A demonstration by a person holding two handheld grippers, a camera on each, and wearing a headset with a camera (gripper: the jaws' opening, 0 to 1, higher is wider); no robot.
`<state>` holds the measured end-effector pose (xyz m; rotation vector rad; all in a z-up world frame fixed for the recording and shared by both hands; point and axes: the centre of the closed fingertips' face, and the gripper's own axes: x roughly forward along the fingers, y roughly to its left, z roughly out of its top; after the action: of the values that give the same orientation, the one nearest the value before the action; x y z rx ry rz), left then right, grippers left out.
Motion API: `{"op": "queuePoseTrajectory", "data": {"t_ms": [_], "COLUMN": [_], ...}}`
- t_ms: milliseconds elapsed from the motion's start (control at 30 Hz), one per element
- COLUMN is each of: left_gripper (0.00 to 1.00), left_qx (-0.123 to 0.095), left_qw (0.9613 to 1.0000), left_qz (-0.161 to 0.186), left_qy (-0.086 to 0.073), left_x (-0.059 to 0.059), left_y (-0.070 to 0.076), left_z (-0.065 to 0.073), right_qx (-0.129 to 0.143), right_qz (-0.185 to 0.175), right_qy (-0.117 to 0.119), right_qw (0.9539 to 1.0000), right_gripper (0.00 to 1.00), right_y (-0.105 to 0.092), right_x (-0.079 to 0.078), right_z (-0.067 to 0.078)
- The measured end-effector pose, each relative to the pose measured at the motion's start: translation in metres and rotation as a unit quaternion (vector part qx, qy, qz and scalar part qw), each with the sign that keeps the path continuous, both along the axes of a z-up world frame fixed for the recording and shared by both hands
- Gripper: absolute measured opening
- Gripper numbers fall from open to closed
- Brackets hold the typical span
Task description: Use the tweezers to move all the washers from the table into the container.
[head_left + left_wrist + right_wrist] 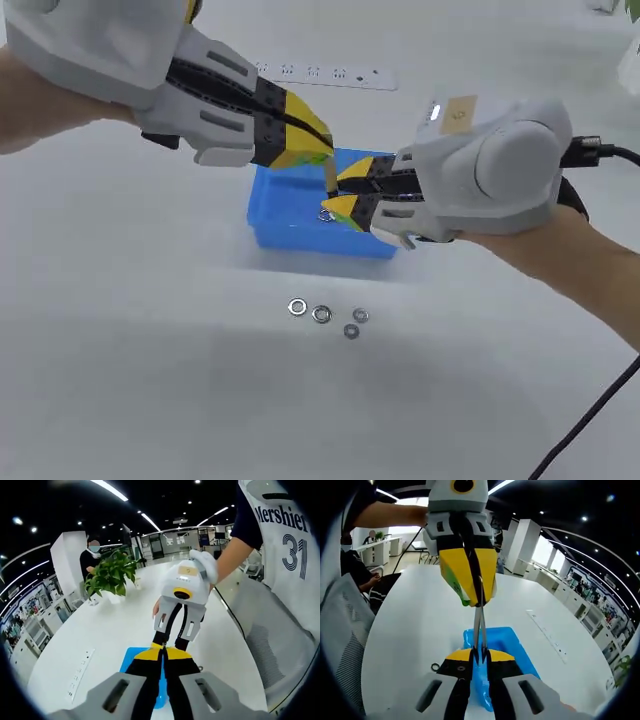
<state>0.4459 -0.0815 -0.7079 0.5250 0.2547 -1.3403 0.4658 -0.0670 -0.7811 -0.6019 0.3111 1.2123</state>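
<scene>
Step in hand: delivery; a washer (326,215) hangs at the tip of the tweezers (331,180) over the blue container (290,238), just inside its near wall; whether it already rests on the container's floor cannot be told
Left gripper (312,148): jaws narrow, clamped on the upper end of the tweezers, tip pointing down
Right gripper (352,200): jaws narrow, pinching the two tweezer arms lower down, which looks to be what closes the tip on the washer
Container: on the white surface (130,380), closer to its far edge than its near one
Left to do: four loose washers (321,314) lie clustered on the surface just before the container's near wall
Next move: probably ease the right jaws so the arms spring apart and the washer drops, then carry the tweezers to the cluster; thin flat rings call for a low, exact pinch
</scene>
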Motion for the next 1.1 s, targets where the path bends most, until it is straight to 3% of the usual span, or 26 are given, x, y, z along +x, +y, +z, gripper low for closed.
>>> {"op": "queuePoseTrajectory", "data": {"t_ms": [267, 433, 700, 867, 1100], "left_gripper": [0.05, 0.05, 0.05, 0.05, 0.05], "left_qx": [0.005, 0.003, -0.002, 0.002, 0.007], "left_qw": [0.9999, 0.9994, 0.999, 0.9989, 0.998], "left_qz": [-0.002, -0.004, 0.0, 0.001, 0.005], "left_qy": [0.009, 0.033, 0.045, 0.046, 0.062], "left_x": [-0.022, -0.035, -0.054, -0.059, -0.063], "left_y": [-0.002, -0.001, -0.009, -0.01, -0.007], "left_z": [-0.006, -0.021, -0.035, -0.041, -0.055], "right_qx": [-0.004, -0.013, -0.021, -0.018, -0.019], "right_qz": [0.005, 0.015, 0.019, 0.014, 0.017], "right_qy": [0.012, 0.025, 0.044, 0.055, 0.075], "right_qw": [0.9999, 0.9995, 0.9986, 0.9982, 0.9969], "right_gripper": [0.12, 0.12, 0.12, 0.12, 0.12], "right_y": [-0.002, -0.005, -0.009, -0.009, -0.006], "right_x": [-0.021, -0.04, -0.058, -0.061, -0.067], "right_z": [-0.005, -0.018, -0.037, -0.044, -0.06]}}
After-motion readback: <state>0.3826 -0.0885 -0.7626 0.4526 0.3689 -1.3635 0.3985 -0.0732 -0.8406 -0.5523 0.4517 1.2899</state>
